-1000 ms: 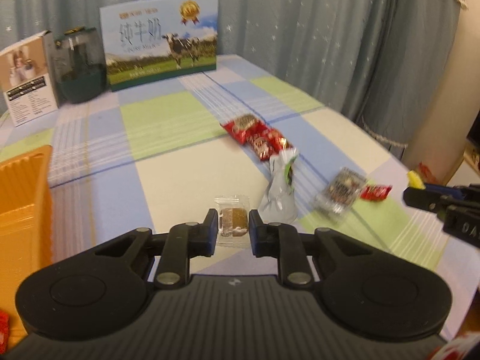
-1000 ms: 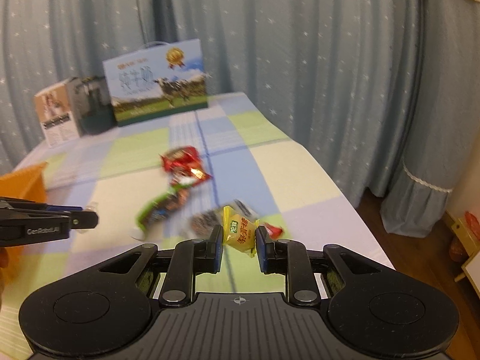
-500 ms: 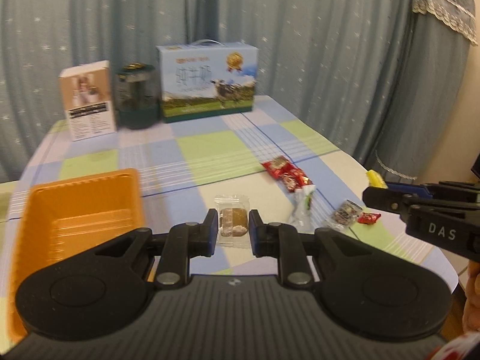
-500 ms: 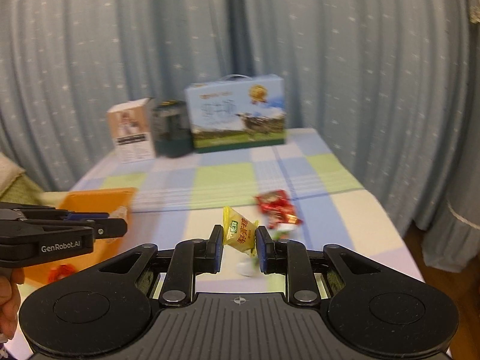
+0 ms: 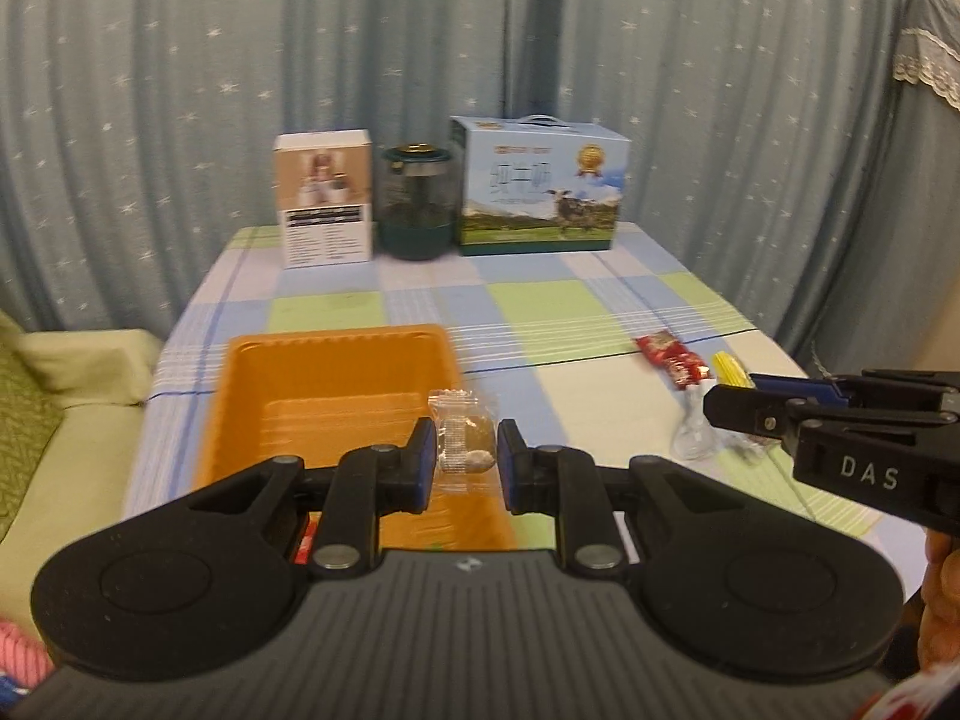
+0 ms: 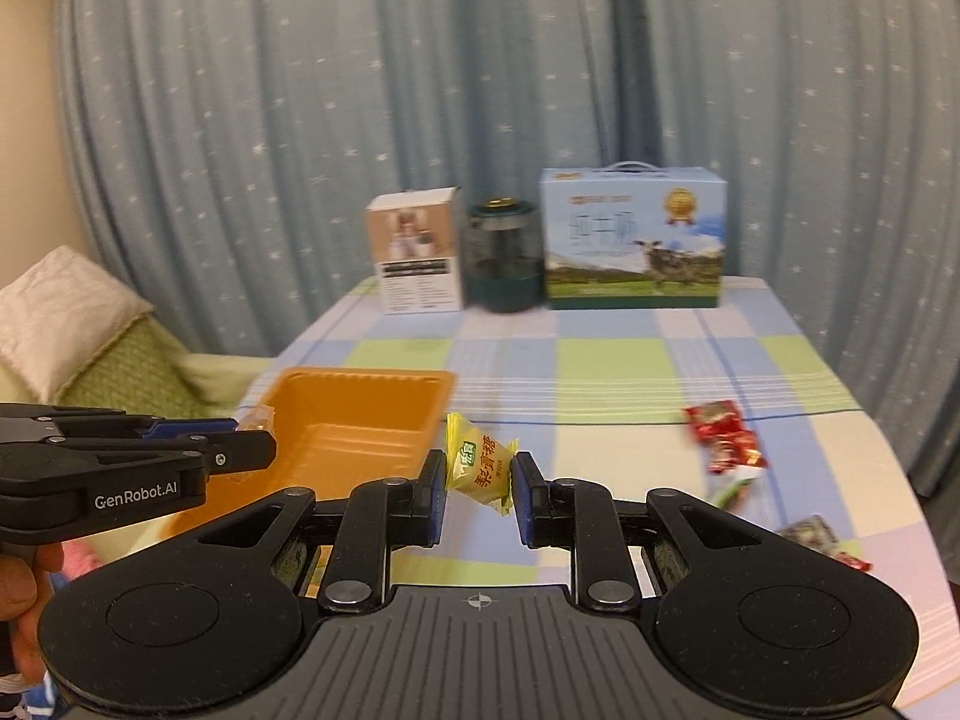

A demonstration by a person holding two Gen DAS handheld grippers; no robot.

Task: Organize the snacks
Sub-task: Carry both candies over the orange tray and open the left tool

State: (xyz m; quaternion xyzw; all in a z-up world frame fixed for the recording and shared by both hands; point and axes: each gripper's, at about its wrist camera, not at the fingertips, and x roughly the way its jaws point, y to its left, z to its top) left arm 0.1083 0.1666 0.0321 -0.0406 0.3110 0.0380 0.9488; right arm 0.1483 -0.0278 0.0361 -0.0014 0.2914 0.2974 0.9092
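Note:
My left gripper [image 5: 465, 456] is shut on a clear-wrapped brown snack [image 5: 463, 441], held above the near right part of the orange tray [image 5: 288, 360]. In the right wrist view my right gripper [image 6: 480, 483] is shut on a yellow candy [image 6: 480, 468], hovering just right of the orange tray [image 6: 360, 414]. The left gripper [image 6: 240, 450] shows at that view's left edge, over the tray. Red packets [image 5: 672, 354] and a clear wrapper [image 5: 693, 438] lie on the checked cloth at the right; red packets [image 6: 723, 435] and a dark packet [image 6: 810, 534] show there too.
At the table's far end stand a white box [image 5: 324, 198], a dark green jar [image 5: 417, 204] and a blue milk carton box [image 5: 540, 186] before a blue curtain. A cushioned seat [image 6: 66, 324] lies left of the table. A red item [image 5: 304, 540] lies in the tray's near end.
Both grippers rose and swung left, each keeping its snack. The tray came from the left edge to the middle of both views, and the loose snacks slid to the right.

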